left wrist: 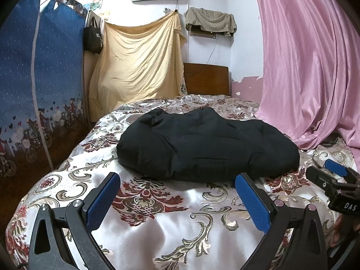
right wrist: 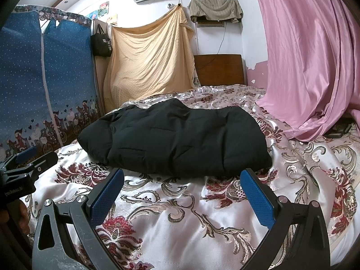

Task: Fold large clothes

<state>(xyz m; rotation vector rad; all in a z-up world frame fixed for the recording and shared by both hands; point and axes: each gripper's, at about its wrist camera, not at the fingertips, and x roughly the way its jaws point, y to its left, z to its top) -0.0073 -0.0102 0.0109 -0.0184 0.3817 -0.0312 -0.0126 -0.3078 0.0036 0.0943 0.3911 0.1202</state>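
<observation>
**Jacket looks folded, both grippers empty**

Nearest, the left gripper [left wrist: 177, 177] and right gripper [right wrist: 182, 173] hang over the bedspread [left wrist: 175, 225] with jaws spread wide, holding nothing. Just beyond their tips lies the black padded jacket [right wrist: 175, 139], a compact bundle in the middle of the bed, no sleeves trailing out. I judge the folding largely done; at most 1 tidying press or a further fold remains. Behind hang a yellow sheet [left wrist: 139, 60] and a pink curtain [left wrist: 310, 63].

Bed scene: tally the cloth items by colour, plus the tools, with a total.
Black padded jacket: 1
Pink curtain: 1
Yellow hanging sheet: 1
Patterned bedspread: 1
Tools, left tool and right tool: 2
Total: 6
</observation>
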